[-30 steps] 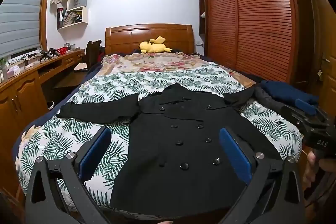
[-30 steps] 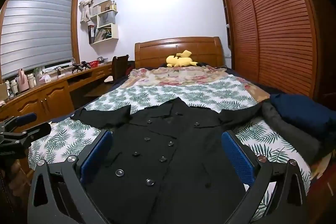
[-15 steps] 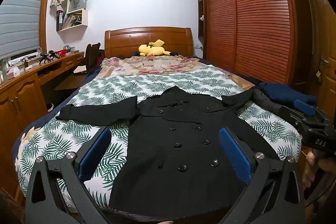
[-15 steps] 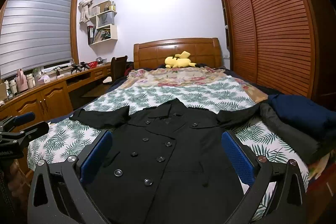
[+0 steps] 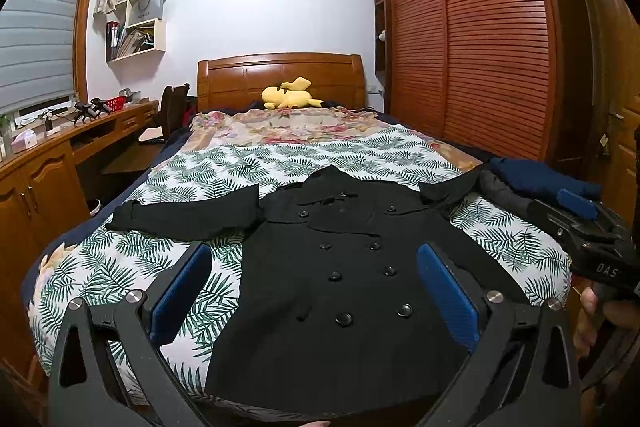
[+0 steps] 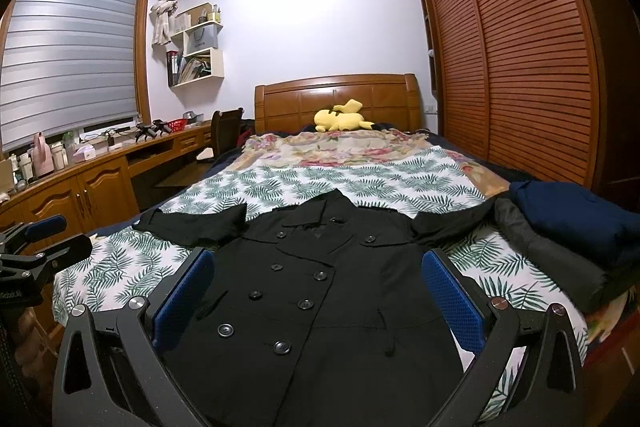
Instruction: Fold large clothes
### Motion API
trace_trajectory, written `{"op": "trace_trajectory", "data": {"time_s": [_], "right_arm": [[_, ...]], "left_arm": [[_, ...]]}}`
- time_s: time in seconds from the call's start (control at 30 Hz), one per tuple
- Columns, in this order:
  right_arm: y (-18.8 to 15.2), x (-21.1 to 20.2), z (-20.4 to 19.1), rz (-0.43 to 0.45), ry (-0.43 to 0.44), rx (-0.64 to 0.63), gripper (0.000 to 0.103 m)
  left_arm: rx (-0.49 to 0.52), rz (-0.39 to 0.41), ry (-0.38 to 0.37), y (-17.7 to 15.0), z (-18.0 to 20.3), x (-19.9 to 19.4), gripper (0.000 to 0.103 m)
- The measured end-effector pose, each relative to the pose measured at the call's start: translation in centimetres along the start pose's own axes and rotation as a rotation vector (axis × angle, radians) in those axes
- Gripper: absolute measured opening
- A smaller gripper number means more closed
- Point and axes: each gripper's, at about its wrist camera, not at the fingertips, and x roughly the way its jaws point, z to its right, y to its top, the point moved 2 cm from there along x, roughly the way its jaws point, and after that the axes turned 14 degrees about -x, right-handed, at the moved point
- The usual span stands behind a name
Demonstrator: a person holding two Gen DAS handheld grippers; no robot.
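A black double-breasted coat (image 5: 340, 267) (image 6: 320, 287) lies flat and face up on the bed, collar toward the headboard, both sleeves spread sideways. My left gripper (image 5: 314, 287) hovers open above the coat's lower half, holding nothing. My right gripper (image 6: 318, 291) also stands open over the coat's hem end, with nothing between its blue pads (image 6: 450, 297). The right gripper shows at the right edge of the left wrist view, the left gripper at the left edge of the right wrist view. The right sleeve's end reaches the folded pile.
The bed (image 5: 280, 163) has a leaf-print cover and a floral blanket (image 5: 288, 127). Folded dark clothes (image 6: 568, 231) are stacked at its right edge. A yellow plush toy (image 5: 288, 97) lies by the headboard. A wooden desk (image 6: 80, 179) runs along the left, a slatted wardrobe (image 5: 480, 47) along the right.
Both grippers have risen and tilted up a little, so the coat sits lower in each view. The coat itself has not moved and both stay open.
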Motion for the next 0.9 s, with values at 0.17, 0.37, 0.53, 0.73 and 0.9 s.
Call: {"op": "trace_trajectory", "data": {"time_s": [0.17,0.37,0.53,0.73,0.9], "right_arm": [[-0.03,-0.04,-0.03,0.001,-0.005,-0.008,0.103],[-0.01,-0.11,0.01,0.003,-0.004,-0.016,0.103],[0.07,-0.07,0.09,0.004,-0.002,-0.017,0.103],[0.09,-0.18,0.17,0.006,-0.003,-0.015,0.103],[0.07,-0.24,0.14,0.007,-0.002,-0.015,0.103]], "left_arm": [[-0.001,0.002,-0.001,-0.02,0.03,0.03,0.103],[-0.002,0.003,-0.001,-0.03,-0.03,0.00,0.103],[-0.003,0.011,-0.002,0.04,-0.05,-0.27,0.103],[-0.003,0.012,-0.003,0.02,-0.08,-0.36,0.103],[-0.002,0.015,-0.004,0.12,-0.07,-0.40,0.103]]}}
